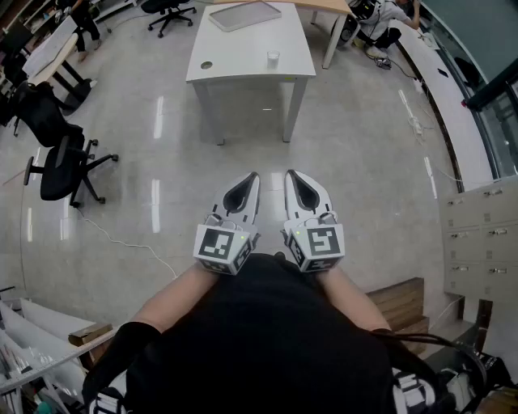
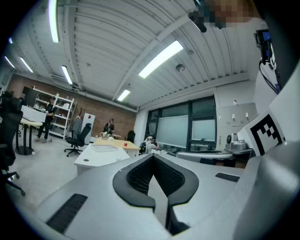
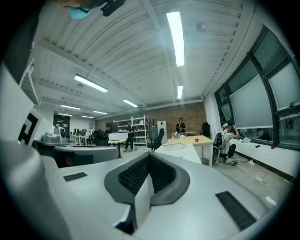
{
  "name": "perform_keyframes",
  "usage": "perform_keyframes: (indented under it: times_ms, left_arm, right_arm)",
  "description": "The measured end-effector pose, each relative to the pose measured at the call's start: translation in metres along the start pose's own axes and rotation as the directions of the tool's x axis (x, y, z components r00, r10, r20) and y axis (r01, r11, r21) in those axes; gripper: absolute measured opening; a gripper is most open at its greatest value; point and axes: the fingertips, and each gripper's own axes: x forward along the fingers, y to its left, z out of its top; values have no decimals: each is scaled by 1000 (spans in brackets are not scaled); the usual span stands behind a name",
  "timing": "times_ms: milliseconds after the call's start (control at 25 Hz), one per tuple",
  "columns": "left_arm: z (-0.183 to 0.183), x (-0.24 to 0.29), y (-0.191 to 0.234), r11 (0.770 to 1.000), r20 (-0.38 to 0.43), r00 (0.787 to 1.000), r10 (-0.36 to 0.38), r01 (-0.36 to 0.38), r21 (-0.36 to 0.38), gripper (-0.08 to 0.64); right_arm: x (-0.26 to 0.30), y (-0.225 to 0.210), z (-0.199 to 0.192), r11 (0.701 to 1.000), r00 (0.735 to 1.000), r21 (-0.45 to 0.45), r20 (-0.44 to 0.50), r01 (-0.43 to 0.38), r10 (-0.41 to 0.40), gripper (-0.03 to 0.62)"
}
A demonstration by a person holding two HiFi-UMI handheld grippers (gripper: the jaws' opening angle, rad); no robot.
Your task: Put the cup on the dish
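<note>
White plastic left gripper (image 1: pixel 251 179) and right gripper (image 1: pixel 293 178) both have jaws pinched together, gripping nothing. The small cup (image 1: pixel 273 57), maybe glass, sits well apart.

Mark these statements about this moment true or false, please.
1. The left gripper and right gripper are both shut and empty. True.
2. The cup stands on the white table. True.
3. The cup already sits on the dish. False: it stands on bare tabletop, apart from the dish at the table's far end.
4. The right gripper touches the table. False: both grippers are held close to the person's body, over open floor well short of the table.
5. A black office chair stands to the person's left. True.
</note>
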Motion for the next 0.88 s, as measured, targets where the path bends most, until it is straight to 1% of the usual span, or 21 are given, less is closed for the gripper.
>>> perform_keyframes:
  times_ms: [200, 280, 480, 640, 720, 800, 880]
  left_arm:
    - [2, 5, 7, 1000, 2, 1000, -16, 16, -7, -3]
    - [2, 0, 12, 1000, 2, 1000, -25, 25, -9, -3]
    - [3, -12, 36, 999, 9, 999, -35, 36, -18, -3]
    - [5, -21, 54, 998, 17, 999, -50, 50, -25, -3]
    - [4, -25, 62, 998, 22, 998, -60, 61, -32, -3]
    - [3, -29, 70, 997, 25, 997, -67, 69, -45, -3]
    - [0, -32, 79, 996, 20, 998, -65, 66, -54, -3]
  right_arm:
    - [8, 0, 8, 999, 999, 5, -25, 37, -37, 12]
    - [10, 8, 4, 999, 999, 1, -30, 40, -40, 12]
    - [22, 28, 1, 999, 999, -14, -11, 48, -49, 12]
    - [32, 36, 2, 996, 996, 25, 5, 84, -84, 12]
    - [39, 44, 0, 994, 994, 16, 10, 107, -107, 14]
    - [46, 57, -5, 995, 995, 13, 6, 103, -103, 14]
    - [52, 71, -13, 997, 997, 11, -9, 77, -77, 15]
